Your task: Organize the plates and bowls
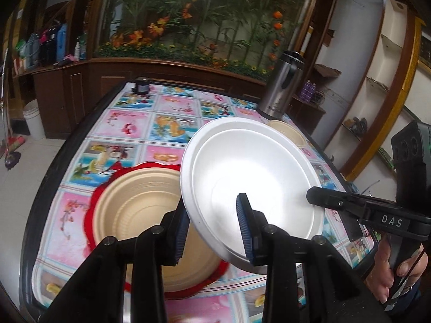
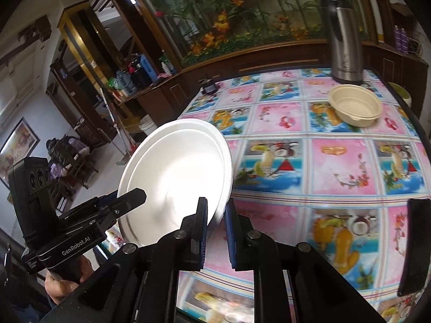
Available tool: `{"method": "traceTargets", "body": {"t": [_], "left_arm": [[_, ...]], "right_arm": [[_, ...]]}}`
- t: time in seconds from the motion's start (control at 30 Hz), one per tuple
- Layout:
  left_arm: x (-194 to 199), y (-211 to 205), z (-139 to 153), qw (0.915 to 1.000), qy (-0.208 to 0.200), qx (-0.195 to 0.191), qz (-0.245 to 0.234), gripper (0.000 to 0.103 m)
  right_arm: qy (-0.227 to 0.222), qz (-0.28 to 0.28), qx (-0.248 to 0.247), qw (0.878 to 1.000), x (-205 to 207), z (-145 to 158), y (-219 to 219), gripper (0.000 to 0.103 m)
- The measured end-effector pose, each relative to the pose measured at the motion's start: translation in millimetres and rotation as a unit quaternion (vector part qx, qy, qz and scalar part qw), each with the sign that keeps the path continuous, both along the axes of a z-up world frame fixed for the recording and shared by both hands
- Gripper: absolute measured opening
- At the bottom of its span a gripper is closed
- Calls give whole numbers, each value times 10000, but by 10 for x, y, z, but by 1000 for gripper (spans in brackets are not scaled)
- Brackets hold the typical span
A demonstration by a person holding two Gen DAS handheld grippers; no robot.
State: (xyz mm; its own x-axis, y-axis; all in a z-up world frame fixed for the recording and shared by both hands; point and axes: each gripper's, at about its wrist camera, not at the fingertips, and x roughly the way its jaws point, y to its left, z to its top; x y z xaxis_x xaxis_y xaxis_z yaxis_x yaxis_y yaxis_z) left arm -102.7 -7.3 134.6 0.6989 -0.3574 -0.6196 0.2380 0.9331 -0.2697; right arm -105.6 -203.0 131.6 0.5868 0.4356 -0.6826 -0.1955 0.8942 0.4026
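Observation:
A white plate is held tilted in the air by both grippers. My left gripper is shut on its near rim. My right gripper is shut on its other rim and shows in the left wrist view. The plate also shows in the right wrist view, with my left gripper clamped on it. Below it, a beige plate lies on a red plate. A beige bowl stands at the table's far right, partly hidden behind the white plate in the left wrist view.
A steel thermos stands behind the bowl. A small dark jar sits at the table's far edge. A black phone lies near the right edge. The table has a colourful patterned cloth. Cabinets and shelves surround it.

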Motion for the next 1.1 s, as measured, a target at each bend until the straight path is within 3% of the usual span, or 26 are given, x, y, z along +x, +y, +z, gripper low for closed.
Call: {"method": "traceTargets", "body": {"t": [0.43,0.77,1.1], "left_arm": [[-22,602,-179,9980,212,-186,567,32],[59,725,-387,9963,458,-299,659,32],[70,744,-396,9962,463,-326,661,32]], "right_arm": [[331,595,-118,9976,246,-233,652,15],[630,703,-121,9955,324,-411,827,15],[652,694,-164,9953,346,-437,883,15]]}}
